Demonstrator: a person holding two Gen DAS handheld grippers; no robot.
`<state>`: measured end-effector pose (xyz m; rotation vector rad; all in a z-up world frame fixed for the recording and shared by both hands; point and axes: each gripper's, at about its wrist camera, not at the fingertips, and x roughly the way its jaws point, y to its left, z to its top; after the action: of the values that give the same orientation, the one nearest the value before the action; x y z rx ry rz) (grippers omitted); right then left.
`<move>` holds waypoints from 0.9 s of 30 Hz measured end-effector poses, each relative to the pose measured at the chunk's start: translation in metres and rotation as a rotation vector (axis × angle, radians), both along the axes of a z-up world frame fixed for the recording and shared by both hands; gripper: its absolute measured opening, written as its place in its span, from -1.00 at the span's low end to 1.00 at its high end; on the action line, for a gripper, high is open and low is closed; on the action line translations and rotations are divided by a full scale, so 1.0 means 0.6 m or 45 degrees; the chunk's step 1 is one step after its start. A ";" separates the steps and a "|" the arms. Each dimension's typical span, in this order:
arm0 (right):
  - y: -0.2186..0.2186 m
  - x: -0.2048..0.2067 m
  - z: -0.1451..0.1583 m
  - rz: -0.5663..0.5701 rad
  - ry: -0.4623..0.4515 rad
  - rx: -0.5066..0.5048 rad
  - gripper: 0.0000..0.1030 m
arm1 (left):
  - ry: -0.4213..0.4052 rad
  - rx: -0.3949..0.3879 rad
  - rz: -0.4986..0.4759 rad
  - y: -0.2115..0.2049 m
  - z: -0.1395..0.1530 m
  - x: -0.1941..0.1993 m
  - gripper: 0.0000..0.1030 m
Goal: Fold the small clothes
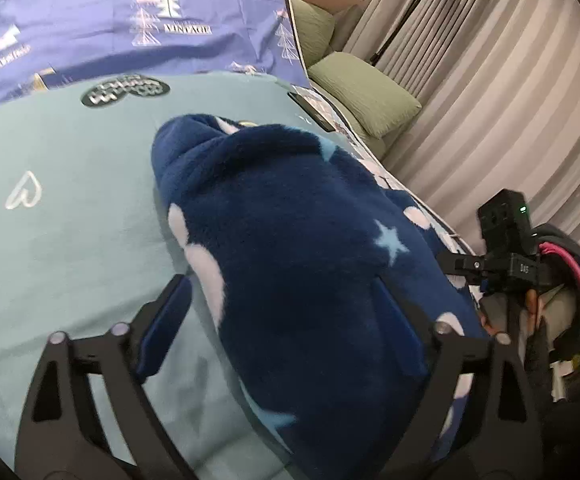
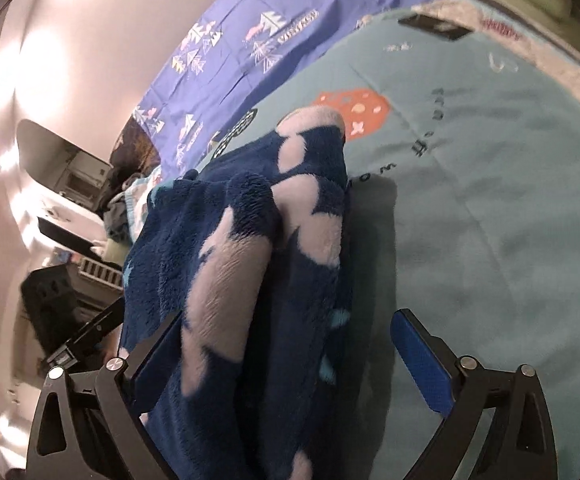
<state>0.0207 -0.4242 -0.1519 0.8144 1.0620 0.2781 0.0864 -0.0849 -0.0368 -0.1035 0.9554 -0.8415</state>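
Fleece garment (image 1: 305, 240), navy with stars, lies bunched on the teal bedspread (image 1: 70, 208) at 12 o'clock; soft, light, bulky, best pinched at an edge. Left gripper (image 1: 286, 320) and right gripper (image 2: 286, 344) both gape around it

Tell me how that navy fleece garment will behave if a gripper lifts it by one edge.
The fleece garment will probably flop and sag: it already lies in soft, rounded folds on the bedspread. Its thick pile suggests bulk without much weight. It looks grippy rather than slippery.

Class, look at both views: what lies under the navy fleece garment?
The fleece garment lies on the light blue blanket. Whatever sits directly beneath its bulk is covered.
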 end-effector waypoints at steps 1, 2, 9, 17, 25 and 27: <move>-0.004 0.004 -0.009 0.005 0.007 0.036 1.00 | 0.022 -0.020 -0.012 0.000 -0.007 0.006 0.89; -0.008 0.008 -0.020 0.012 0.014 0.082 1.00 | 0.053 -0.049 -0.027 0.002 -0.015 0.013 0.91; -0.003 0.041 -0.032 0.092 -0.040 0.128 1.00 | 0.199 -0.204 -0.127 -0.004 -0.052 0.040 1.00; 0.008 0.089 -0.036 0.214 -0.077 0.160 1.00 | 0.336 -0.342 -0.251 -0.023 -0.085 0.063 1.00; 0.023 0.090 -0.033 0.261 -0.169 0.155 1.00 | 0.353 -0.368 -0.332 -0.047 -0.091 0.068 1.00; 0.034 0.099 -0.029 0.247 -0.178 0.141 1.00 | 0.346 -0.364 -0.325 -0.053 -0.091 0.075 1.00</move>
<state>0.0800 -0.4036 -0.1690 0.7796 1.0015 0.5541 0.1316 -0.1166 -0.0915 -0.3554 1.1121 -1.2200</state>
